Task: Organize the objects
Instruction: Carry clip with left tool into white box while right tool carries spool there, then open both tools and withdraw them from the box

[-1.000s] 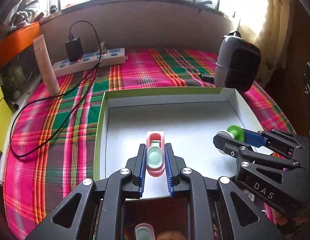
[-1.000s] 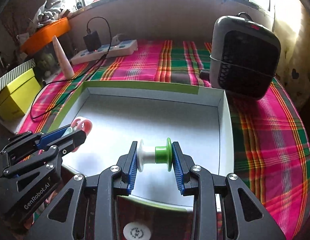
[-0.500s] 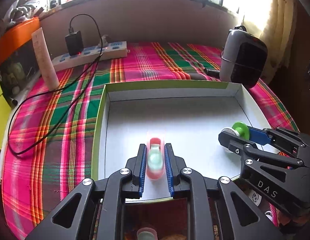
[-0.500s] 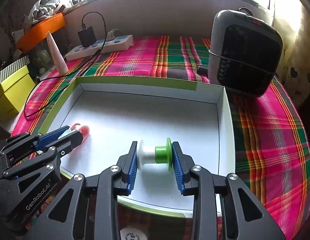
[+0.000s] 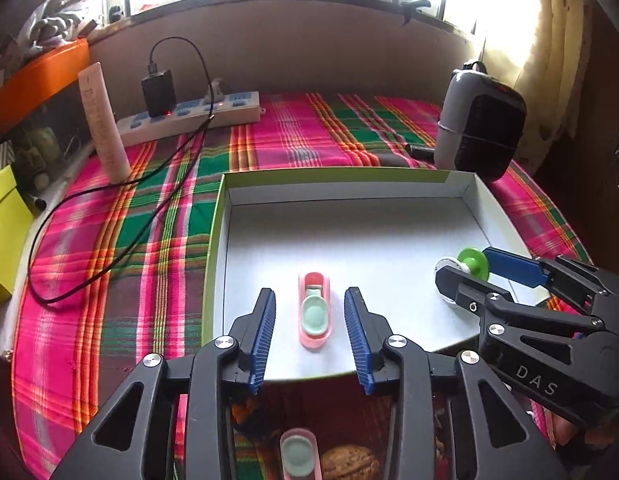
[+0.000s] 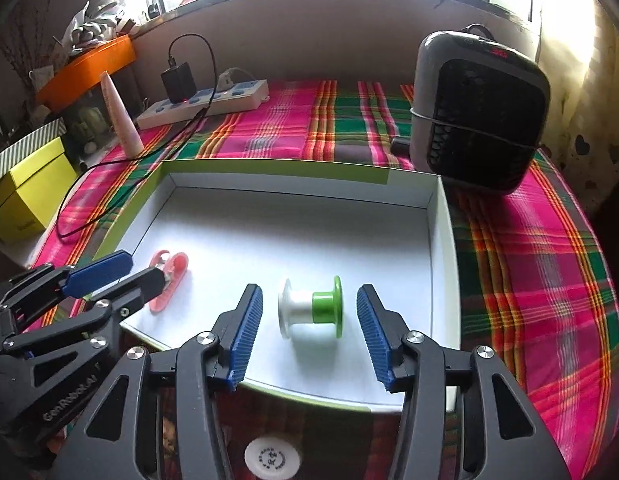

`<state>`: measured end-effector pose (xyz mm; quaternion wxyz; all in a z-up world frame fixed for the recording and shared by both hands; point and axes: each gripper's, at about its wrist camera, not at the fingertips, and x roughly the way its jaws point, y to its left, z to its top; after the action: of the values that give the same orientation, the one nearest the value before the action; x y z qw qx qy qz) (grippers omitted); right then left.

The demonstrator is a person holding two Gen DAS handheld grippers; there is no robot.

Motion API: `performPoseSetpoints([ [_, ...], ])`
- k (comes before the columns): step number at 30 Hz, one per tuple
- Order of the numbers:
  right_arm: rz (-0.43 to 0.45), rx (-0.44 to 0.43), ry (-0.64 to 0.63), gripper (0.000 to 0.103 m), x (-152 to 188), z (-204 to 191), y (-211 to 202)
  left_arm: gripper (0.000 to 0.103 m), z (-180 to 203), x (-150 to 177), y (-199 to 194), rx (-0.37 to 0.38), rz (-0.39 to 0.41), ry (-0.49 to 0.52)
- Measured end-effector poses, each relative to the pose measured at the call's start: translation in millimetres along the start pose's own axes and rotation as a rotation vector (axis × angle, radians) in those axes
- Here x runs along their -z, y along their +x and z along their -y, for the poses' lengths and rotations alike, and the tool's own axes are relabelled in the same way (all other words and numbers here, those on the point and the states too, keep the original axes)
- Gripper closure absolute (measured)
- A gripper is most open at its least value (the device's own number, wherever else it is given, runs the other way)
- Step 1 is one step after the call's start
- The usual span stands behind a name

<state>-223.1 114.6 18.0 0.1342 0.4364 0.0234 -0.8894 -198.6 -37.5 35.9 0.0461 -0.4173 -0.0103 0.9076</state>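
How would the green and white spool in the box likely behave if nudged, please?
The spool lies on its side on round flanges, so it would probably roll. It looks like light plastic. The box floor looks smooth, so it may also slide.

Pink clip [image 5: 315,312]; white-green spool [image 6: 311,307]; cloth [image 5: 293,136] — pink-green plaid; blue-padded tongs [image 5: 309,328].
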Motion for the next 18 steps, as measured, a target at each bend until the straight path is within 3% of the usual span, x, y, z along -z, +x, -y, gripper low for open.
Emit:
performPoseSetpoints([
  [18,0.074,-0.017,0.045,0.053,18,-6,-42,0.066,-3,21,-44,0.004,0.061,-0.021],
])
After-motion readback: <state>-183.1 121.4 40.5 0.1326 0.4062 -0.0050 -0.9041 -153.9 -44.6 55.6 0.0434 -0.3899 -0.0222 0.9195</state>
